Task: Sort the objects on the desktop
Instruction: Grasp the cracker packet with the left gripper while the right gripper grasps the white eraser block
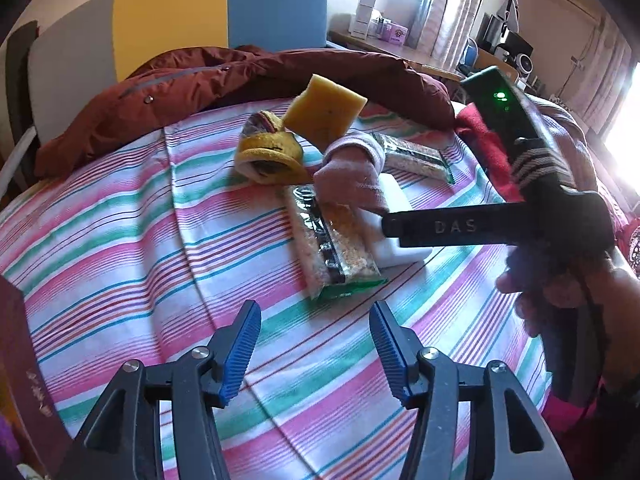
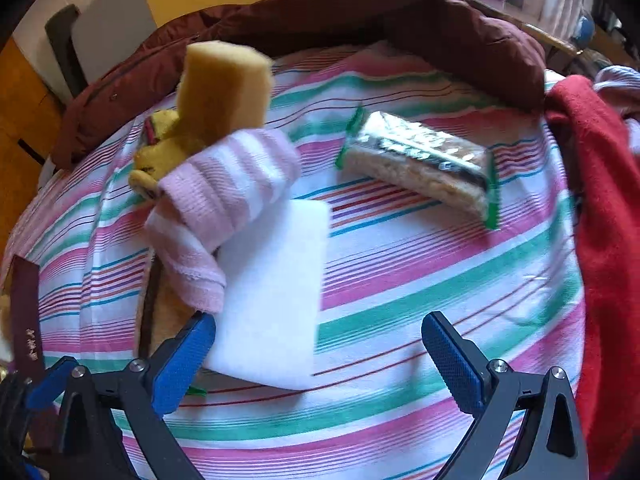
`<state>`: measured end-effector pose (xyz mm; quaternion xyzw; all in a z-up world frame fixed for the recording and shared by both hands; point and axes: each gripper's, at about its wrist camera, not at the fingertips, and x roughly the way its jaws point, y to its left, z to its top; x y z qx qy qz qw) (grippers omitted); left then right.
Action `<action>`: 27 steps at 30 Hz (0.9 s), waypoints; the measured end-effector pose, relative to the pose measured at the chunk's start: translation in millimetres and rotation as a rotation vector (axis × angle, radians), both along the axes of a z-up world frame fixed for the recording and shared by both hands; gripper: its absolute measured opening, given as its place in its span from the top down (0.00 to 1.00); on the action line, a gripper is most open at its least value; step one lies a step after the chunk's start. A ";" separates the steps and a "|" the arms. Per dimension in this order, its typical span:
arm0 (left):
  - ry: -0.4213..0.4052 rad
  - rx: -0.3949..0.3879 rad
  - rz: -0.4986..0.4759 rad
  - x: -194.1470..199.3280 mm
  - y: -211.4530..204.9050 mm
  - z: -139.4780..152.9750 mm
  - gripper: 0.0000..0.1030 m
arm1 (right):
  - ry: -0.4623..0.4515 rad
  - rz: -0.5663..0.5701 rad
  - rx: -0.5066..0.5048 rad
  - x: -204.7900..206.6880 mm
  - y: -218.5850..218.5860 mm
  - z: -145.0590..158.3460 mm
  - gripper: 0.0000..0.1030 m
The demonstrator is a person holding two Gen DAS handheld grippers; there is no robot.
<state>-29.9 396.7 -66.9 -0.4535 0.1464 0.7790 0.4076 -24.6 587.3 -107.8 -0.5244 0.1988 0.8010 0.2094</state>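
With both the left gripper [image 1: 316, 346] and right gripper [image 2: 320, 364] spread and empty, the right risks snagging the sock [image 2: 224, 204] draped on the mid-cloth white pad [image 2: 272, 292], toppling the leaning sponge [image 2: 224, 92].

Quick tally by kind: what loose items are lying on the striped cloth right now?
Snack bars: 2
Sponges: 2, yellow and white
Pink socks: 1
Yellow slippers: 1
Total: 6

You're in a lived-in home room: striped cloth [image 1: 120, 240] underfoot, a maroon jacket [image 1: 240, 76] at twelve o'clock, curtains [image 1: 444, 4] and a cluttered desk [image 1: 400, 46] at one o'clock.
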 end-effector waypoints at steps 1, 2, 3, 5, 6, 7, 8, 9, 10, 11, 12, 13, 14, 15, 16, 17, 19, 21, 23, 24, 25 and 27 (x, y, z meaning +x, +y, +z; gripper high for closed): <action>0.004 -0.006 -0.003 -1.0 2.9 -1.2 0.44 | -0.008 -0.012 0.019 2.3 2.3 1.3 0.00; 0.008 -0.011 -0.009 -2.3 6.2 -2.3 0.44 | -0.015 -0.026 0.031 5.3 5.4 2.6 0.01; 0.012 -0.012 -0.015 -3.9 9.5 -3.3 0.44 | -0.022 -0.041 0.040 7.9 8.1 3.2 0.01; 0.018 -0.014 -0.024 -6.6 15.4 -5.1 0.44 | -0.036 -0.075 0.060 13.4 14.7 4.4 0.01; 0.025 -0.019 -0.032 -8.8 20.0 -6.6 0.44 | -0.039 -0.090 0.064 15.7 17.4 5.2 0.01; 0.029 -0.023 -0.036 -10.3 23.5 -7.8 0.44 | -0.037 -0.103 0.063 18.0 20.0 6.1 0.01; 0.030 -0.029 -0.040 -12.7 27.9 -9.5 0.44 | -0.033 -0.115 0.057 20.1 22.5 6.8 0.01; 0.027 -0.034 -0.045 -15.1 32.1 -11.5 0.44 | -0.028 -0.129 0.048 22.0 25.0 7.3 0.01; 0.022 -0.036 -0.049 -17.6 36.5 -13.7 0.44 | -0.025 -0.139 0.041 23.1 26.6 7.5 0.01; 0.017 -0.038 -0.047 -20.1 40.2 -15.5 0.44 | -0.022 -0.148 0.034 24.1 28.2 7.7 0.01; 0.015 -0.042 -0.041 -23.8 44.0 -17.4 0.44 | -0.021 -0.149 0.032 24.7 29.1 8.2 0.01; 0.010 -0.042 -0.035 -26.5 46.3 -18.6 0.44 | -0.018 -0.151 0.032 25.2 29.4 8.8 0.01; -0.001 -0.037 -0.033 -29.0 48.4 -19.6 0.44 | -0.013 -0.151 0.030 25.7 29.5 9.7 0.01; -0.018 -0.030 -0.033 -32.3 52.1 -21.3 0.44 | -0.008 -0.151 0.028 26.1 29.8 10.7 0.01; -0.024 -0.030 -0.032 -34.0 54.8 -22.6 0.43 | -0.004 -0.153 0.026 26.4 30.1 11.4 0.01; -0.029 -0.033 -0.031 -35.9 58.8 -24.4 0.43 | -0.001 -0.155 0.024 27.0 30.7 12.1 0.01; -0.031 -0.040 -0.028 -36.6 64.4 -27.0 0.43 | 0.005 -0.158 0.019 28.2 31.9 13.1 0.01; -0.023 -0.049 -0.017 -39.0 69.6 -29.2 0.43 | 0.010 -0.164 0.015 29.9 33.3 14.1 0.01; 0.000 -0.057 -0.009 -40.3 73.5 -30.5 0.43 | 0.019 -0.165 0.008 31.3 34.1 15.2 0.01; 0.017 -0.068 -0.009 -41.0 76.4 -31.5 0.43 | 0.024 -0.165 0.005 31.8 34.3 15.8 0.01; 0.031 -0.079 -0.012 -41.2 78.7 -32.4 0.43 | 0.027 -0.163 0.001 32.1 34.3 16.1 0.01; 0.063 -0.105 -0.021 -39.8 83.7 -34.0 0.43 | 0.027 -0.158 -0.003 32.0 33.7 16.0 0.01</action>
